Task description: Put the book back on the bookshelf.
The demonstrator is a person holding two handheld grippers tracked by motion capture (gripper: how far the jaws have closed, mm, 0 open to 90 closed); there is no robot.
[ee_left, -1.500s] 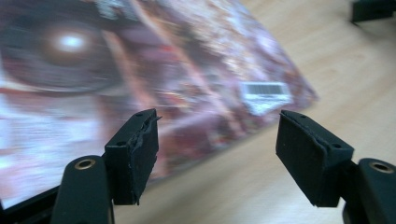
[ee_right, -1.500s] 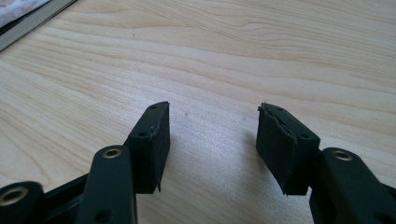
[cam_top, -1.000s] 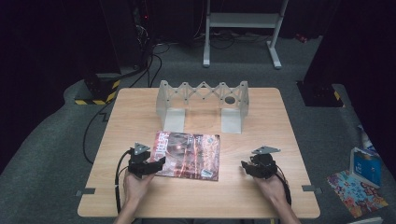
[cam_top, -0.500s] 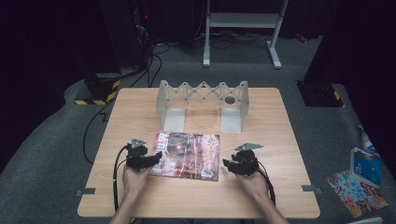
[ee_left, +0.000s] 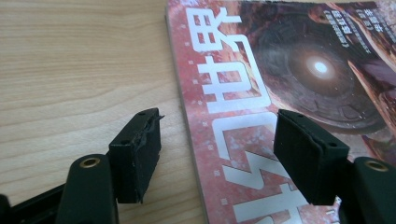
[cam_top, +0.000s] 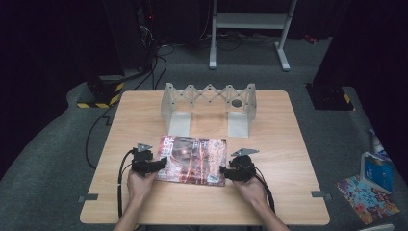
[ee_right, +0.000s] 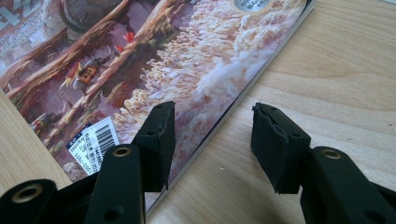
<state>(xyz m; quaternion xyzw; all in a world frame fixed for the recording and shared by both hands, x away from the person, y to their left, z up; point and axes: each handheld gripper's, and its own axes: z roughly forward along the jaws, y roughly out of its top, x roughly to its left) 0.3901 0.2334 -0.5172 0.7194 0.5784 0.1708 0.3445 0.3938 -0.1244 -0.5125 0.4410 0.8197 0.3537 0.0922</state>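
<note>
Wooden table [cam_top: 288, 144], magazine [cam_top: 195, 153] edges between parted tongs

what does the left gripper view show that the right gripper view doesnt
Left gripper view alone: the magazine's big white title letters, a glowing round picture on the cover, and the left gripper open, its fingers astride the magazine's edge.

Right gripper view alone: the barcode near a corner, a pale frothy patch of cover art, and the right gripper open astride the opposite edge.

Both: the same magazine lying flat on the wooden table, with one finger over the cover and one over bare wood.
</note>
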